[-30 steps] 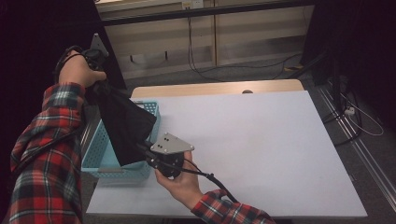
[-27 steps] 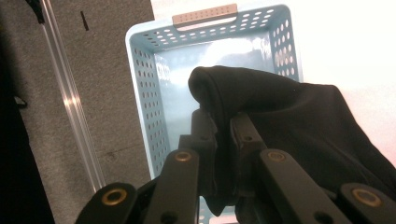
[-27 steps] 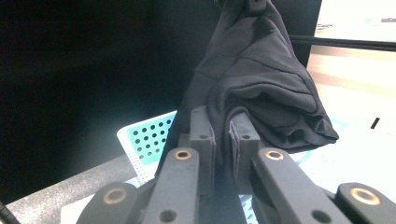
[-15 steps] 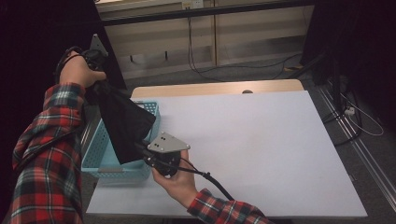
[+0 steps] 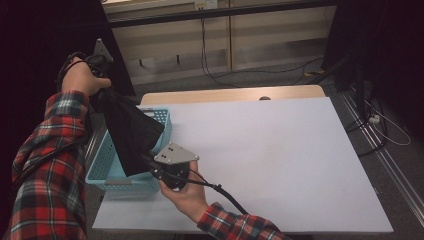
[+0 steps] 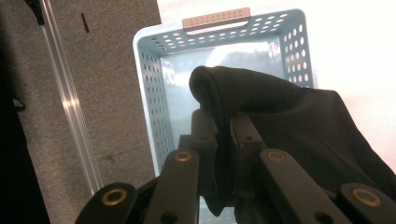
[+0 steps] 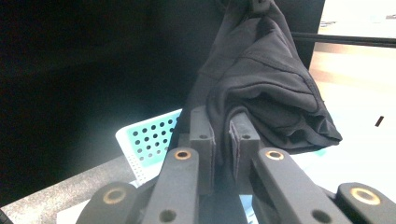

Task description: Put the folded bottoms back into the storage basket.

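A black cloth [image 5: 131,135] hangs stretched between my two grippers, over a light blue perforated basket [image 5: 102,177] at the table's left edge. In the high view my left gripper [image 5: 101,89] is raised at the upper left and holds the cloth's top end. Lower down, beside the basket's near right corner, my right gripper [image 5: 148,164] holds the bottom end. The left gripper [image 6: 223,125] has its jaws shut on a fold of the cloth [image 6: 289,121], with the basket [image 6: 149,93] below. In its own view the right gripper [image 7: 223,125] is shut on bunched cloth [image 7: 261,70].
The white table top [image 5: 270,155] stretches to the right of the basket. A wooden strip [image 5: 225,95] runs along its far edge. Cables lie on the floor [image 5: 280,75] beyond the table, and a metal rail [image 6: 70,98] runs along the floor beside the basket.
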{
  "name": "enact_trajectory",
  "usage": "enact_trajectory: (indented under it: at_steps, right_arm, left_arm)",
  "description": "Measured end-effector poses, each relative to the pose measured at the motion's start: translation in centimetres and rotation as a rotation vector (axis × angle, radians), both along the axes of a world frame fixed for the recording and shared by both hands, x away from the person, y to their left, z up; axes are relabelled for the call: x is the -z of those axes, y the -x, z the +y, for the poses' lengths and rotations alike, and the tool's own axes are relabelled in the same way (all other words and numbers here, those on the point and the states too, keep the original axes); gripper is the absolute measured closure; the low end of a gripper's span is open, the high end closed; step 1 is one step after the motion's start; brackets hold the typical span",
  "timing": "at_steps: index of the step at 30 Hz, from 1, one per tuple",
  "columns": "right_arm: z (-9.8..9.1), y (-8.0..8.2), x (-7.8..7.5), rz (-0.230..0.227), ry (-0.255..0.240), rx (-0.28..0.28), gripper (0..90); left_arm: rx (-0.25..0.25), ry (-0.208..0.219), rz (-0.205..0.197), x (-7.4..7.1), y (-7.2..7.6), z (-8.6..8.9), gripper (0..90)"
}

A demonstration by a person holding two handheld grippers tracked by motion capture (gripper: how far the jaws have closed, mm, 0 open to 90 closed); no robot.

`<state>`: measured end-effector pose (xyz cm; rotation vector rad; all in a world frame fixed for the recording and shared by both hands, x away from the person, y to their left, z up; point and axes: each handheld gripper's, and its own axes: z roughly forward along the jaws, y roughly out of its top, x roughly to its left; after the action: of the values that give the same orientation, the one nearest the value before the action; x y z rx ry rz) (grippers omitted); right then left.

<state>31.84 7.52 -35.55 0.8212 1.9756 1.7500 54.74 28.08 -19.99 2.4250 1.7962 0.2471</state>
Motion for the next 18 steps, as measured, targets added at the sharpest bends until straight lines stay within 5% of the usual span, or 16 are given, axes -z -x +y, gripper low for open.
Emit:
enact_trajectory:
  at_steps: [18]
  right_arm:
    - [2.0,-0.6,0.7,0.000,0.016,-0.006,82.9]
  left_arm:
    - [-0.002,0.019,-0.038,1.0,-0.9,1.5,82.7]
